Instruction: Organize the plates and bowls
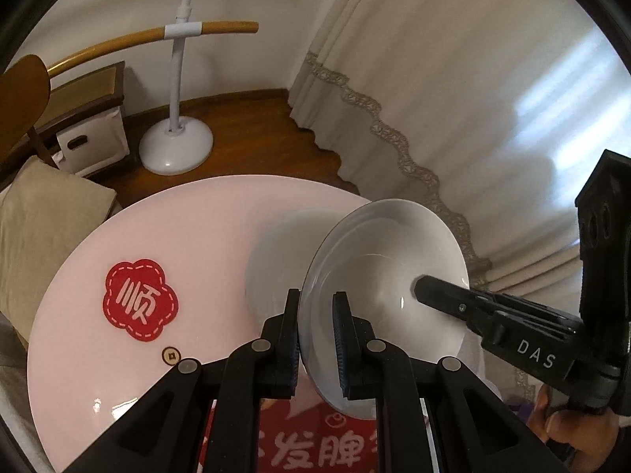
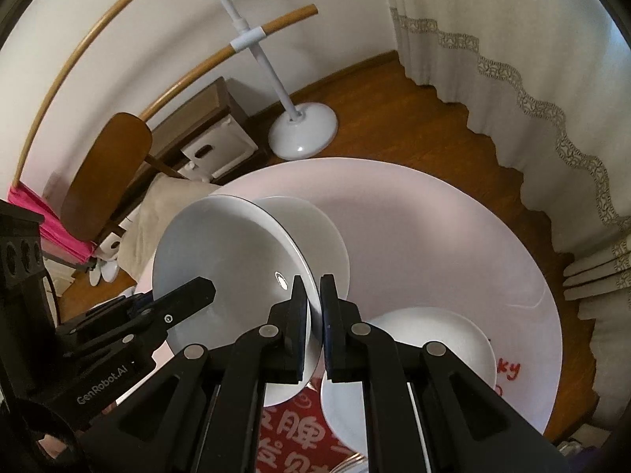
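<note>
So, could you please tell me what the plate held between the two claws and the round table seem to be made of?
Held plate: likely glazed white ceramic; a sharp light glint shows on it.
Round table: smooth pale pink, glossy top with reflections; material unclear.

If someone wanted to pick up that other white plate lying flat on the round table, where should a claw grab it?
By its thin raised rim. The flat white plate rests on the round white table, so only its edge gives two faces to pinch. Probably come from above at a slant on its near side, one finger over the rim and one under, much as both claws hold the lifted white plate.
</note>
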A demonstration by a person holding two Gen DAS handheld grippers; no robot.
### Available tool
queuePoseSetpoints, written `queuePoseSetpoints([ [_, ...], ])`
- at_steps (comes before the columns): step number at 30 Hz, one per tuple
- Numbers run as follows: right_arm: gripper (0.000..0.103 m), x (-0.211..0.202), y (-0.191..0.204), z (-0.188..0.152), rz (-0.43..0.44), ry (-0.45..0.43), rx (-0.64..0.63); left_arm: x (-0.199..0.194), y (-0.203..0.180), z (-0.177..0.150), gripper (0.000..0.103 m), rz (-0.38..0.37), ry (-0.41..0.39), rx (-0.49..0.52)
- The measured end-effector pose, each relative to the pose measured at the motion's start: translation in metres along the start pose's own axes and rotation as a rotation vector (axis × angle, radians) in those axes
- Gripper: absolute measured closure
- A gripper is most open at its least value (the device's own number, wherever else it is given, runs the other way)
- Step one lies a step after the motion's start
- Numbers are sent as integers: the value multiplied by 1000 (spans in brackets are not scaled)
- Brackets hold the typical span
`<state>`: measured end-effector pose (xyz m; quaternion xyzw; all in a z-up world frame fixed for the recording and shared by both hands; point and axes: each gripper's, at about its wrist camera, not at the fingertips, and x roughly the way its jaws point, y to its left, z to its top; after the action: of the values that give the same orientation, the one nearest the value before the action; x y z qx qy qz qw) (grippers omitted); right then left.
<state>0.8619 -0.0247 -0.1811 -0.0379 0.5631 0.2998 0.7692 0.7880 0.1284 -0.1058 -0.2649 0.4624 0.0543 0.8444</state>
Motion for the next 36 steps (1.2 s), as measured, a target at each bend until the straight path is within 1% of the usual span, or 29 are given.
queuePoseSetpoints([
  [5, 96, 15, -4, 4, -23, 21, 0, 14, 2, 7, 92, 8, 23, -6],
  [9, 94, 21, -5, 5, -57, 28, -6, 21, 1, 8, 92, 9, 32, -6],
  [13, 93, 25, -4, 6, -74, 31, -4, 28, 1, 10, 92, 9, 41, -11],
  [18, 91, 31, 1, 8, -105, 30, -12, 31, 5, 11, 92, 15, 35, -7],
  [24, 90, 29, 19, 6, -200, 16, -66, 33, 10, 11, 92, 7, 48, -8],
  [27, 89, 28, 26, 5, -279, 7, -109, 35, 10, 10, 92, -3, 51, -3],
  [29, 88, 29, 23, 4, -280, 8, -102, 35, 11, 10, 92, -8, 46, -5],
  [31, 88, 31, 16, 5, -270, 16, -75, 35, 12, 11, 92, 10, 40, -1],
  [32, 88, 32, 15, 5, -283, 13, -77, 36, 12, 12, 91, 18, 36, 4],
  [33, 88, 32, 14, 6, -284, 12, -78, 36, 14, 13, 92, 10, 40, 1],
  [36, 88, 36, 10, 8, -245, 23, -53, 36, 16, 13, 92, 2, 40, 2],
])
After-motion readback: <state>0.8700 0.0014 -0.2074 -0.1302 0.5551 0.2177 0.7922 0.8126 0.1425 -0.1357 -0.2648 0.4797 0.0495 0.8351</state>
